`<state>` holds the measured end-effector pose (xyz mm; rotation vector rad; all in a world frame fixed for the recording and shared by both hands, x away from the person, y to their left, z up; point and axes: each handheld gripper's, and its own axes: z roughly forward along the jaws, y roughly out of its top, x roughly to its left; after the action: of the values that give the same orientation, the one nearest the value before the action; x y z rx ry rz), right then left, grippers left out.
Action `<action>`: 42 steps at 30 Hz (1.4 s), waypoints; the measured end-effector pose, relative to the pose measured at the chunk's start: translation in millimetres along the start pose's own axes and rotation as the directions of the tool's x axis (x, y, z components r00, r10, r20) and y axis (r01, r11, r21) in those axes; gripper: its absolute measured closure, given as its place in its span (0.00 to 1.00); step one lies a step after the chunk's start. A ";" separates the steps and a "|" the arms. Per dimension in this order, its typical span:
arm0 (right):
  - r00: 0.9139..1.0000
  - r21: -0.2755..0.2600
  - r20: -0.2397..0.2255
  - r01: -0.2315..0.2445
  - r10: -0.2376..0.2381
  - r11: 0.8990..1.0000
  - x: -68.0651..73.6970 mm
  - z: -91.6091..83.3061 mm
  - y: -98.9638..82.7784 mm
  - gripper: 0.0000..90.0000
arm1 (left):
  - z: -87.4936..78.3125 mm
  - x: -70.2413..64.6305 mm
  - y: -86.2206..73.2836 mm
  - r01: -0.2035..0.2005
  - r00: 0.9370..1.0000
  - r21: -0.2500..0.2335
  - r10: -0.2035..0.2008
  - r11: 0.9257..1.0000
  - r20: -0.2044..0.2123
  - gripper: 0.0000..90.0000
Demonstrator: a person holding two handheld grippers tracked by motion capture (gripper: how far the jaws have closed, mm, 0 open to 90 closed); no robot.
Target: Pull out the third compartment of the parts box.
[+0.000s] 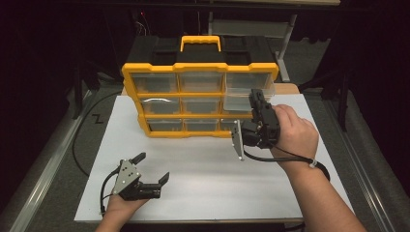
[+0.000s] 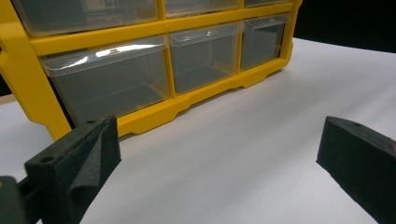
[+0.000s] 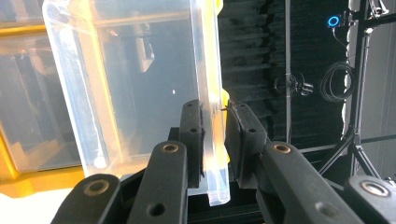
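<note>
A yellow organiser (image 1: 200, 92) with a black top and a yellow carry handle (image 1: 200, 42) stands upright toward the back of the white worktop (image 1: 203, 179), its three rows of three clear drawers facing the person. The clear drawer (image 1: 241, 96) at the right of the middle row is pulled partway out of its slot. Its front lip is pinched between the jaws of the right gripper (image 3: 215, 135). The remaining drawers look pushed in.

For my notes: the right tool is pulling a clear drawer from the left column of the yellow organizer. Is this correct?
Not quite: the clear drawer gripped by the right tool belongs to the right column of the yellow organizer, not the left. The high view shows it.
</note>
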<state>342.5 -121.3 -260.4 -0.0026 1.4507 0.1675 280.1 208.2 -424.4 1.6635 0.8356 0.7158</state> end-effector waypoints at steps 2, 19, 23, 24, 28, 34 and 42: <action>1.000 -0.005 0.003 -0.002 0.002 1.000 -0.3 -2.7 0.0 0.88 | 0.2 0.2 0.0 0.001 1.000 -0.001 -0.001 1.000 0.000 0.01; 1.000 -0.021 0.018 0.010 -0.009 1.000 1.6 -18.8 1.0 0.88 | 1.2 -0.9 0.0 -0.005 1.000 0.001 0.005 1.000 0.009 0.01; 1.000 -0.026 0.020 0.018 -0.018 0.999 3.4 -19.3 0.4 0.88 | 0.5 -0.2 0.0 -0.003 1.000 0.000 0.003 1.000 0.007 0.01; 1.000 -0.024 0.020 0.024 -0.024 0.999 4.3 -19.5 0.1 0.88 | 0.4 -0.1 0.1 0.000 1.000 -0.002 0.000 1.000 0.006 0.01; 0.999 -0.025 0.026 0.022 -0.022 0.999 5.7 -20.2 -0.5 0.88 | 0.5 -0.6 0.2 0.000 1.000 -0.002 0.000 1.000 0.008 0.01; 0.999 -0.023 0.024 0.024 -0.023 0.999 4.9 -19.6 -0.5 0.88 | 0.4 -0.4 0.2 0.002 1.000 -0.003 -0.002 1.000 0.006 0.01; 1.000 -0.020 0.022 0.014 -0.014 1.000 5.1 -19.6 -1.8 0.88 | 0.4 -0.7 0.0 0.001 1.000 -0.001 -0.001 1.000 0.009 0.01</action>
<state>323.9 -124.6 -268.0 -0.0275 1.4267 0.1706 280.1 207.4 -424.5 1.6639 0.8297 0.7080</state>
